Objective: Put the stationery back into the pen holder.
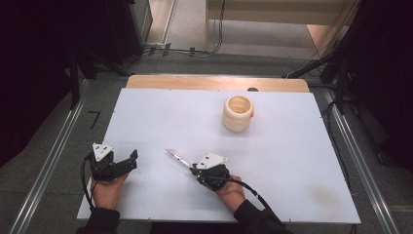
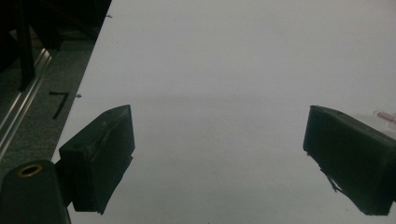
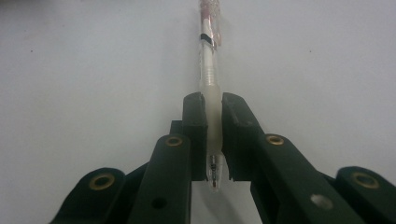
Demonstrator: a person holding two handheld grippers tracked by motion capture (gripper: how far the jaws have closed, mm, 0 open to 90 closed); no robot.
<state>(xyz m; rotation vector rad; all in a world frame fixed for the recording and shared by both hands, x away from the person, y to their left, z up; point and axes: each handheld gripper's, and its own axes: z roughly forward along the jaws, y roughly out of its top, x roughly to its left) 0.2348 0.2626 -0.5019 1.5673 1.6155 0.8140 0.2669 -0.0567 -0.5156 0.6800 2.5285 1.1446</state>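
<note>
1. Right gripper view: my right tool [image 3: 214, 135] is clamped on a slim clear-plastic ballpoint pen with a red refill [image 3: 208, 70]. The pads press on its frosted grip section near the writing tip, the tip points back toward the camera, and the long barrel runs out ahead over the white tabletop [image 3: 84, 70].
2. High view: the same pen [image 1: 178, 159] juts up and left from the right tool [image 1: 194, 169], low over the near middle of the white tabletop [image 1: 292, 161]. I cannot tell whether its far end touches the surface.
3. Left tool [image 1: 130, 161]: jaws wide apart with nothing between them, parked near the tabletop's near-left part, well apart from the pen.
4. Cream ribbed cup-shaped pen holder [image 1: 238, 113]: upright toward the far side, well apart from both tools, mouth open upward.
5. Handling, my judgement: light, stiff, thin. The smooth barrel is likely slippery, and the ridged grip section gives better purchase.
6. Hold point, my judgement: the grasp sits near one end, so the long free part may swing or pivot between the pads. A hold nearer mid-barrel would balance better.
7. Fragility, my judgement: the clear barrel could crack under a hard squeeze, so moderate pressure suits it.
</note>
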